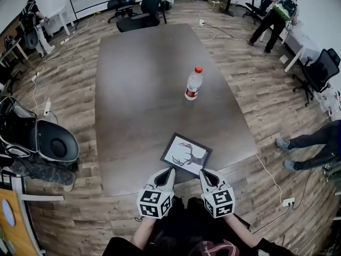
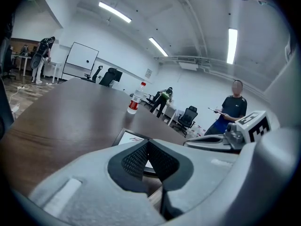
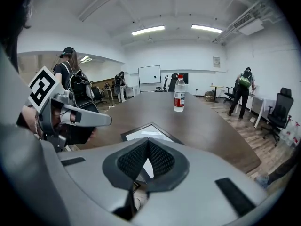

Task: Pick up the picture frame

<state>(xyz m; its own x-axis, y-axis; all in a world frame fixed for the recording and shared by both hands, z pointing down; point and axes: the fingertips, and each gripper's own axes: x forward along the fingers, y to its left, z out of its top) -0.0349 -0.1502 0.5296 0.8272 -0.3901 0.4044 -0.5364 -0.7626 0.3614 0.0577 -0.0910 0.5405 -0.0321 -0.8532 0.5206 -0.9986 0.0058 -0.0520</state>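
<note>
Black-edged with a white picture of an antlered animal, the picture frame [image 1: 186, 153] is lying flat on the dark table [image 1: 138, 89], close to the near edge and right in front of the person. It is sitting skewed to that edge. In the head view its long axis is running from far-left to near-right, so one long side is facing the person at a slant and a corner is pointing toward the near right.

The left gripper [image 1: 171, 170] is hanging just short of that slanted long side, toward its left half. The right gripper [image 1: 203, 172] is hovering just beside the near-right corner. Both are pointing forward and somewhat down at the frame, and neither is touching it as far as the head view is showing.

The left gripper view is showing its jaws pressed together with nothing between them, the frame [image 2: 128, 137] lying just beyond the tips [image 2: 148, 142]. The right gripper view is showing the same, closed and empty, with the frame [image 3: 149, 132] directly ahead of the tips [image 3: 148, 141].

The two are looking about equally near, so the pick is seeming to hinge on opening the jaws and meeting an edge squarely against the skew. A plastic bottle [image 1: 193, 83] is standing well apart, further up the table.
</note>
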